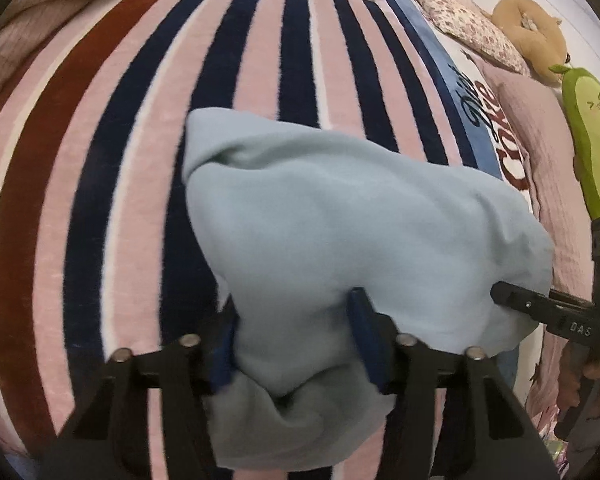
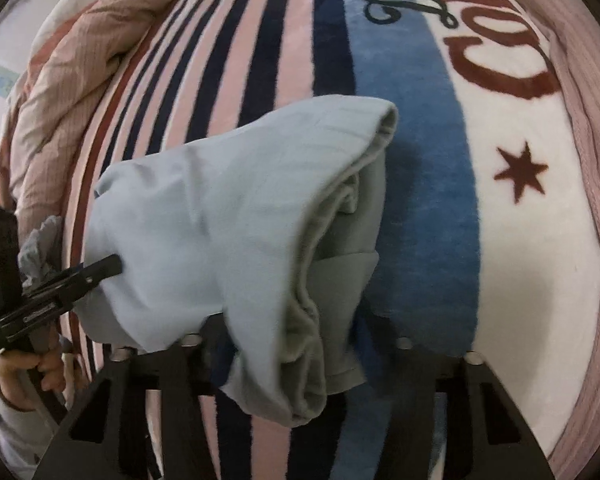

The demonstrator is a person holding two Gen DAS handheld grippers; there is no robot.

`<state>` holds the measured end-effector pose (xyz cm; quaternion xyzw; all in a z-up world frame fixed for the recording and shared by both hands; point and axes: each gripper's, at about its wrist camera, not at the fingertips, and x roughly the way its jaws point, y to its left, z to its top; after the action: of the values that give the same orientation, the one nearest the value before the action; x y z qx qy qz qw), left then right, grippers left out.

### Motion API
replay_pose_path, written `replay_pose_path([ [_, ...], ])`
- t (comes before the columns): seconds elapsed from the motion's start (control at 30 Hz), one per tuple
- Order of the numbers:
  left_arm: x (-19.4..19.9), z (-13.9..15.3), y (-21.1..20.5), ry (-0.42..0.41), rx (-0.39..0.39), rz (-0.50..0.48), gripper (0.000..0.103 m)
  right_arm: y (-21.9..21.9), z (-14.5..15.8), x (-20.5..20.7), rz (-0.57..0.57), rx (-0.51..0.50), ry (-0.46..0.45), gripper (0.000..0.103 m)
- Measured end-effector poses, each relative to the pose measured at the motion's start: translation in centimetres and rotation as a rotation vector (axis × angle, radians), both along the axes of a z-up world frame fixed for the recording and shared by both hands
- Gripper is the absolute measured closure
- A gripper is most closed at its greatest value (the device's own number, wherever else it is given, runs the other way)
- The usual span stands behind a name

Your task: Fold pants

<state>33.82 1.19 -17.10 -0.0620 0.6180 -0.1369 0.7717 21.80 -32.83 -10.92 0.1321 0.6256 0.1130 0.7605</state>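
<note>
The light blue pants hang bunched in folded layers just above a striped blanket. In the left wrist view my left gripper is shut on the near edge of the pants, its blue pads pressing the cloth from both sides. In the right wrist view the pants drape over my right gripper, which holds the layered edge; its fingertips are mostly hidden by cloth. Each gripper also shows from the side in the other view, with black fingers and fingers on the bundle's outer sides.
The blanket has a blue band and white area with lettering and a star. A rumpled pink quilt lies at the left. A green avocado plush, a tan plush and a floral pillow sit at the right. A hand grips the left handle.
</note>
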Motion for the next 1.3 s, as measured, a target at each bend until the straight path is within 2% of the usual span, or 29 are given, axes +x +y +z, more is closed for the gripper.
replay_pose_path([
  [0.03, -0.1, 0.1, -0.1, 0.000, -0.005, 0.000, 0.069, 0.1, 0.3, -0.1, 0.006, -0.002, -0.008, 0.073],
  [0.1, -0.3, 0.7, -0.3, -0.008, 0.000, 0.002, 0.076, 0.2, 0.9, -0.2, 0.012, 0.004, -0.023, 0.077],
  [0.17, -0.6, 1.4, -0.2, -0.024, 0.005, 0.001, 0.085, 0.2, 1.7, -0.6, 0.017, 0.008, -0.035, 0.078],
  [0.23, -0.8, 2.2, 0.2, -0.032, -0.011, 0.009, 0.089, 0.4, 2.5, -0.5, 0.015, 0.023, -0.048, 0.078],
  [0.6, -4.6, 9.0, 3.0, -0.111, -0.022, 0.004, 0.091, 2.3, 8.1, -2.7, 0.044, 0.097, -0.115, 0.080],
  [0.73, -5.4, 9.2, 3.9, -0.096, -0.016, 0.015, 0.091, 2.7, 7.8, -3.0, 0.061, 0.099, -0.091, 0.080],
  [0.8, -5.6, 8.2, 3.8, -0.070, -0.009, 0.007, 0.090, 3.4, 6.8, -2.7, 0.073, 0.063, -0.054, 0.078],
  [0.9, -5.4, 6.8, 3.2, -0.058, 0.025, -0.009, 0.086, 3.4, 5.1, -2.4, 0.067, -0.013, -0.038, 0.065],
  [0.97, -5.3, 5.4, 3.2, -0.048, 0.046, -0.007, 0.069, 3.1, 3.8, -2.1, 0.056, -0.071, -0.034, 0.058],
  [1.03, -5.2, 4.3, 3.5, -0.039, 0.057, 0.009, 0.058, 2.3, 2.0, -1.6, 0.045, -0.089, -0.013, 0.047],
  [1.13, -5.0, 2.6, 4.2, -0.011, 0.051, 0.035, 0.054, 1.2, 0.2, -0.9, 0.034, -0.005, 0.010, 0.037],
  [1.23, -4.5, 1.2, 4.5, 0.016, 0.019, 0.057, 0.053, 0.8, -1.1, -0.3, 0.059, 0.145, 0.017, 0.035],
  [1.3, -4.2, 0.5, 4.4, 0.030, -0.017, 0.067, 0.053, 1.2, -2.0, 0.2, 0.087, 0.191, 0.039, 0.035],
])
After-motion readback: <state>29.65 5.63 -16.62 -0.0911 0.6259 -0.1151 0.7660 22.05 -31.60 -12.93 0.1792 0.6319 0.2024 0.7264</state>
